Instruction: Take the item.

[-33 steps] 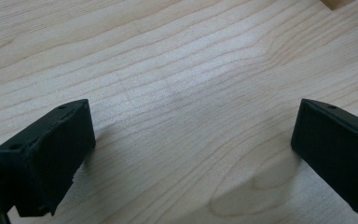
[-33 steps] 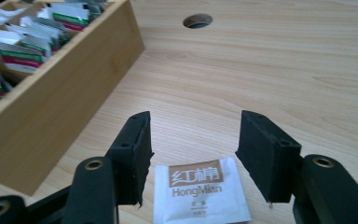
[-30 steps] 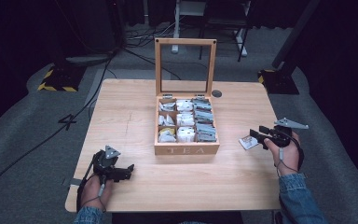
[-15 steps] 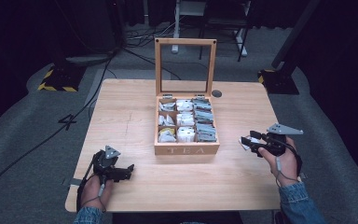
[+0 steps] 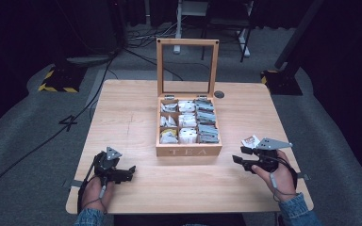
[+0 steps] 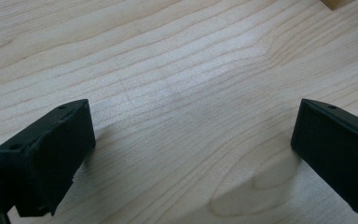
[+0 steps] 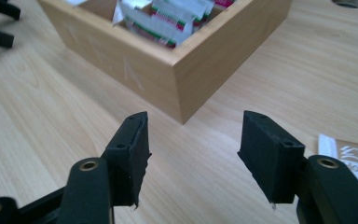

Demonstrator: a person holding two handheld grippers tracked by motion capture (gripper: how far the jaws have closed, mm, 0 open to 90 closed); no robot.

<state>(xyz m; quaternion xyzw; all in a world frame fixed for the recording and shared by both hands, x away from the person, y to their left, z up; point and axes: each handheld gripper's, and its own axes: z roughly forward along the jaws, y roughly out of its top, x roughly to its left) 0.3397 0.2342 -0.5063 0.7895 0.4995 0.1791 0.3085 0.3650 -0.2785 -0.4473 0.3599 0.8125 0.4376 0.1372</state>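
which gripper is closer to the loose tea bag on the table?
Right. The right gripper sits just beside the loose tea bag, jaws open and empty, right of the tea box. The left gripper rests across the table, on the box's far side.

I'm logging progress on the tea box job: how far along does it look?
Done: the tea box stands open, and one tea packet lies on the table to its right. In hand: nothing; the right claw is open beside that packet, and the left claw is open over bare wood. Left: the compartments look full of packets, so most remain.
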